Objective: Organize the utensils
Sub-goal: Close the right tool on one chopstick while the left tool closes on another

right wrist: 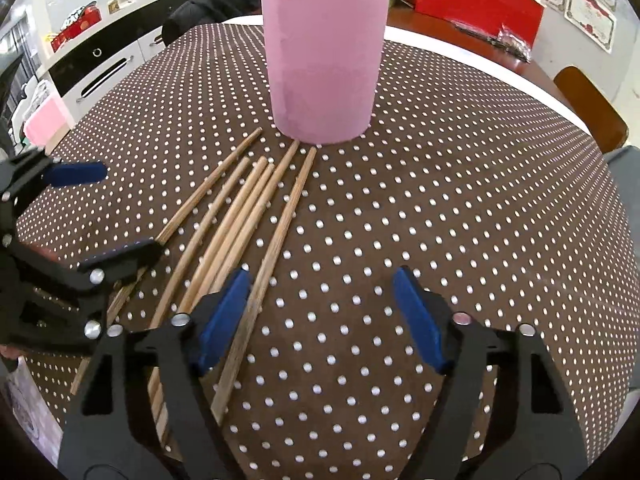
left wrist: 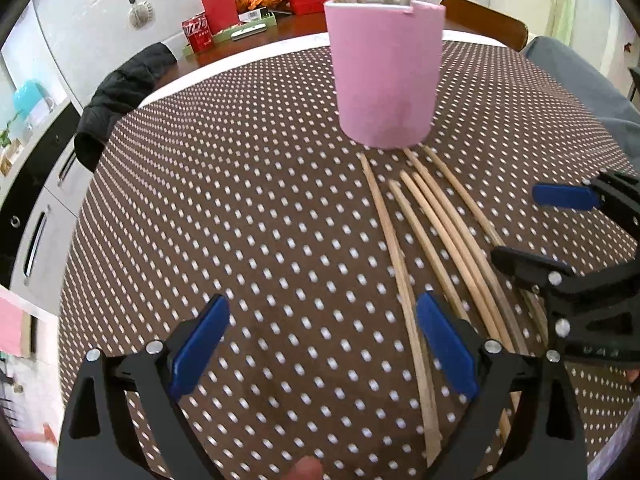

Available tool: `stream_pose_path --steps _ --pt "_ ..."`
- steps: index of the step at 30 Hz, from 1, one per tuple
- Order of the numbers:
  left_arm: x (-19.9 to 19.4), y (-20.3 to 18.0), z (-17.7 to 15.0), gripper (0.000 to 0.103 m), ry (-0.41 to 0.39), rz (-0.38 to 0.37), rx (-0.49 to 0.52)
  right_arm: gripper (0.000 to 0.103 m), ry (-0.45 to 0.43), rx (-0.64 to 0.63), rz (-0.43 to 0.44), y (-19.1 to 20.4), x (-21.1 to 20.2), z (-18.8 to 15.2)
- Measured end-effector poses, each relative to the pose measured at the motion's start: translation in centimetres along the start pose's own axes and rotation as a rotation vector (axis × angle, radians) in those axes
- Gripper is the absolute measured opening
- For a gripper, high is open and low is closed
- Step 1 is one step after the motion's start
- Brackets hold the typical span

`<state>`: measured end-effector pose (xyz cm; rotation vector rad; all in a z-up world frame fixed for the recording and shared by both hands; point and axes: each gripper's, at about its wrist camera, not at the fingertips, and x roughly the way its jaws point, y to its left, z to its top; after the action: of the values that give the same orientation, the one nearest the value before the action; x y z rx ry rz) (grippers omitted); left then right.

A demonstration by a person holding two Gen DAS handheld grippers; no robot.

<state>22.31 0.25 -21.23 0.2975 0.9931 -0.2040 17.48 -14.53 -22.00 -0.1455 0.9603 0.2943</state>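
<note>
Lying loose on the dotted counter (right wrist: 460,200) were six or so wooden chopsticks (right wrist: 240,216), fanned out side by side with their tips pointing at the foot of a pink holder (right wrist: 324,60) that already held a few sticks upright. The nearest tips lay just beside its base, perhaps touching it.

The sticks looked thin, round and closely packed, so a pinch aimed at one could easily catch its neighbour, or roll the one wanted aside and scatter the row. The holder looked light; a stick lifted carelessly and knocked against its rim might tip it, spilling what was inside.

The right tool (right wrist: 320,312) hung low over the counter, its blue pads spread wide and holding nothing; the rightmost chopstick ran just inside its left pad, the others passing beneath or outside that finger. The left tool (left wrist: 324,348) was likewise spread and empty, with bare cloth between its pads, and the leftmost chopstick ran under its right pad. Each tool's tip showed at the edge of the other's view, so the two hung close together over the bundle.
</note>
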Motion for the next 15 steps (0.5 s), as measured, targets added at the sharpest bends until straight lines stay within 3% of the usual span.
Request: stream_pose_path --steps 6,9,11,12,14,15 --pt "1.9 -0.7 2.4 0.093 0.019 0.028 0.069 0.062 -0.018 -0.004 -0.001 0.0 0.4 0.8" --pt "2.0 -0.3 2.6 0.066 0.023 -0.078 0.047 0.043 -0.028 -0.037 0.012 0.6 0.4 1.1" --pt "1.9 -0.2 2.2 0.045 0.019 -0.143 0.031 0.018 -0.024 -0.056 0.026 1.2 0.2 1.0" --pt "1.7 -0.3 2.0 0.038 0.016 -0.154 0.033 0.014 -0.023 -0.058 0.028 1.4 0.1 0.8" --pt "1.3 -0.7 1.7 0.010 0.015 -0.156 0.043 0.010 -0.023 -0.048 0.049 1.1 0.0 0.6" --pt "1.3 -0.8 1.6 0.009 0.014 -0.152 0.046 0.009 -0.022 -0.036 0.066 0.9 -0.1 0.4"
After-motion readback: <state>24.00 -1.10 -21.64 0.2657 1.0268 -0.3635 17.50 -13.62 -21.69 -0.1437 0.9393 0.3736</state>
